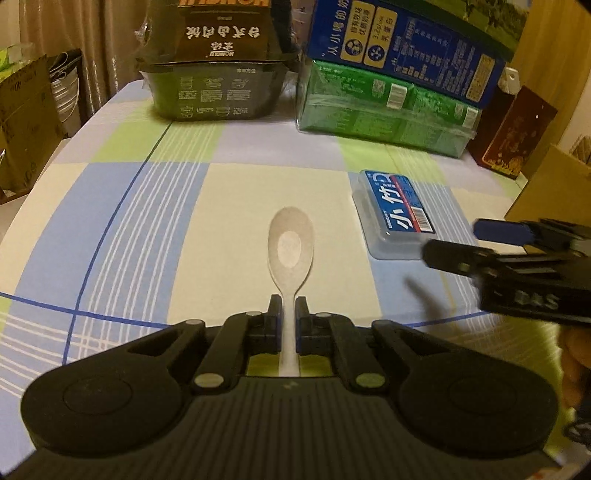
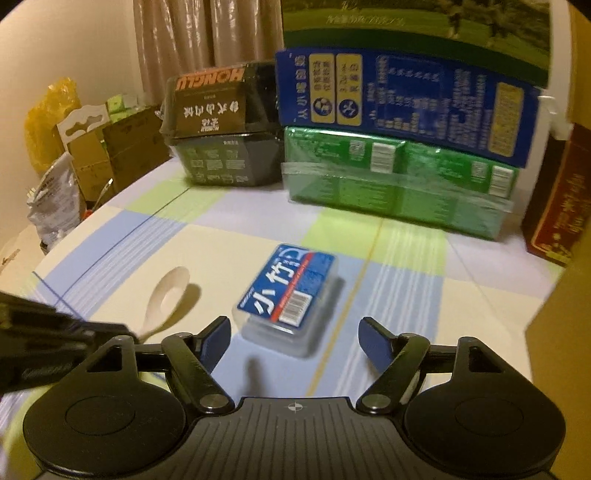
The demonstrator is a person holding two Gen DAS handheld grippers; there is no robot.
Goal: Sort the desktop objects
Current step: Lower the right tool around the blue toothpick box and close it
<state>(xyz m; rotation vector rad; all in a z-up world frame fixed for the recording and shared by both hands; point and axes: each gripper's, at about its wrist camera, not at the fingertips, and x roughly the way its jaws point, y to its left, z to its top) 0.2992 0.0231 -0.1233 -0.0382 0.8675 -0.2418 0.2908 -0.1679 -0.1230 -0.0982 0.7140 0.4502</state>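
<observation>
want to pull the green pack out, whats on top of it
A blue carton lies flat on the green pack, with a green-and-white box stacked on that. Whatever stands behind the stack is hidden.

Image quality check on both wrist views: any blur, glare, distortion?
Left wrist: warm, dim light, mostly sharp; the spoon is crisp in the shut left gripper, while the right gripper at the edge smears; fisheye bends the tablecloth lines. Right wrist: motion blur on the blue-labelled plastic box and background cartons; spoon casts a soft shadow.
</observation>
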